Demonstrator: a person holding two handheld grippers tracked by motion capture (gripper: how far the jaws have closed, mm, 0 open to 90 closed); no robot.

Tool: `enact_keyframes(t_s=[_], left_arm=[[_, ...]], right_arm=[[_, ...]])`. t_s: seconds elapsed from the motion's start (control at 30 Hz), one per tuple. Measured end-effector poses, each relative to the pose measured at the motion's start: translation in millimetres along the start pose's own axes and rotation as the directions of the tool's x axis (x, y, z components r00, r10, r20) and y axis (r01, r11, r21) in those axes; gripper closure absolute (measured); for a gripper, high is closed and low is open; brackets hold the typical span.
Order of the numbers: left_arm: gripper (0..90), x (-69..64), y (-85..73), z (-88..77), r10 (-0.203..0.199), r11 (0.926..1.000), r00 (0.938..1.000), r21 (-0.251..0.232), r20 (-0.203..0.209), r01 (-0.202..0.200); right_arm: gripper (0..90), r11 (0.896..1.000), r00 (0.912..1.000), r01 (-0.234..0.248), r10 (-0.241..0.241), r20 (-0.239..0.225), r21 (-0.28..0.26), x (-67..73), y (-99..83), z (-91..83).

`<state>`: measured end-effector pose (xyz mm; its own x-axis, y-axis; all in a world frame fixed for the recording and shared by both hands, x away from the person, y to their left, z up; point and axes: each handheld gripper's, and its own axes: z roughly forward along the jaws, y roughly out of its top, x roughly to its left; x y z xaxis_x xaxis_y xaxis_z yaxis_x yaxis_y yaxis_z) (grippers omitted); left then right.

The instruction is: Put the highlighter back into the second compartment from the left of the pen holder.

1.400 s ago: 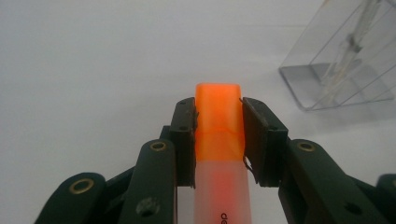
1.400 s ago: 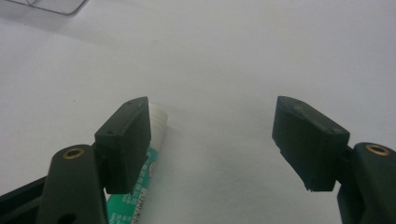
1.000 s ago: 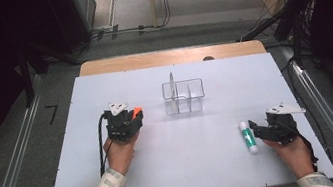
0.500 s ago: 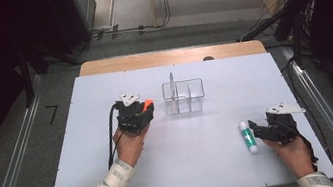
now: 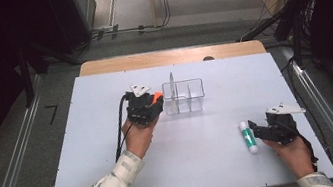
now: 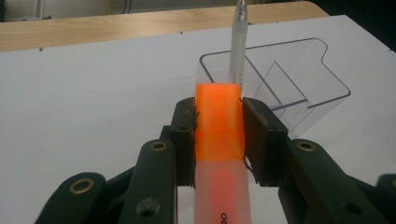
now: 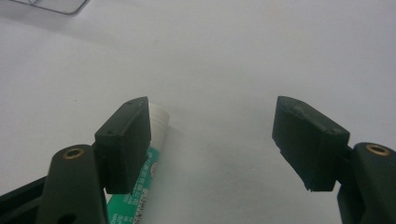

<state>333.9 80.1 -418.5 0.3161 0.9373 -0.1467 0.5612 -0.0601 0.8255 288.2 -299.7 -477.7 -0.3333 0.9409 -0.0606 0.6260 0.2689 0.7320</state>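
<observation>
An orange-capped marker [image 6: 219,140] is clamped at its cap end by the left gripper [image 5: 145,108], just left of the clear organizer [image 5: 184,97]. It is judged light, rigid and slippery. One pen [image 6: 238,42] stands inside the organizer. The right gripper [image 7: 215,144] is spread open beside a glue stick [image 5: 248,137], right of the organizer.

Left forearm comes in from the near edge, patterned sleeve, angled up and to the right, with the left hand [image 5: 137,136] wrapped around the back of the left gripper [image 5: 154,101]. That gripper points far and right, jaws clamped tight on something between them. The right hand [image 5: 292,152] sits low at the near right, holding the right gripper [image 5: 253,132] pointed left, jaws spread wide with nothing between the pads.
</observation>
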Motion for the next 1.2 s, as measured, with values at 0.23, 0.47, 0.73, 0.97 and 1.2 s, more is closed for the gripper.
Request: enact_keyframes(t_s=[0.23, 0.47, 0.73, 0.97, 1.2], left_arm=[[67.1, -6.4, 8.8, 9.0, 0.004, 1.0000, 0.9999, 0.007, 0.011, -0.004], [67.1, -13.6, 13.8, 13.7, 0.010, 0.9999, 0.9997, 0.005, 0.024, -0.010], [67.1, -24.4, 23.9, 18.6, 0.026, 0.9997, 0.9988, 0.004, 0.040, -0.026], [67.1, -33.3, 32.7, 24.3, 0.038, 0.9993, 0.9980, 0.003, 0.050, -0.038], [67.1, -38.3, 39.0, 32.2, 0.037, 0.9993, 0.9981, 0.004, 0.048, -0.038]], right_arm=[[26.8, 1.000, 1.0000, 0.002, -0.002, -0.003, -0.001, -0.4, -0.1, 0.0], [26.8, 1.000, 1.0000, -0.003, 0.003, -0.003, -0.001, -0.7, -0.1, -0.4], [26.8, 1.000, 1.0000, -0.006, 0.006, -0.003, 0.001, -0.8, -0.2, -0.6], [26.8, 1.000, 1.0000, -0.007, 0.007, -0.002, -0.001, -2.1, -0.6, -1.2], [26.8, 1.000, 1.0000, -0.008, 0.008, -0.003, -0.001, -2.3, -0.6, -1.4]])
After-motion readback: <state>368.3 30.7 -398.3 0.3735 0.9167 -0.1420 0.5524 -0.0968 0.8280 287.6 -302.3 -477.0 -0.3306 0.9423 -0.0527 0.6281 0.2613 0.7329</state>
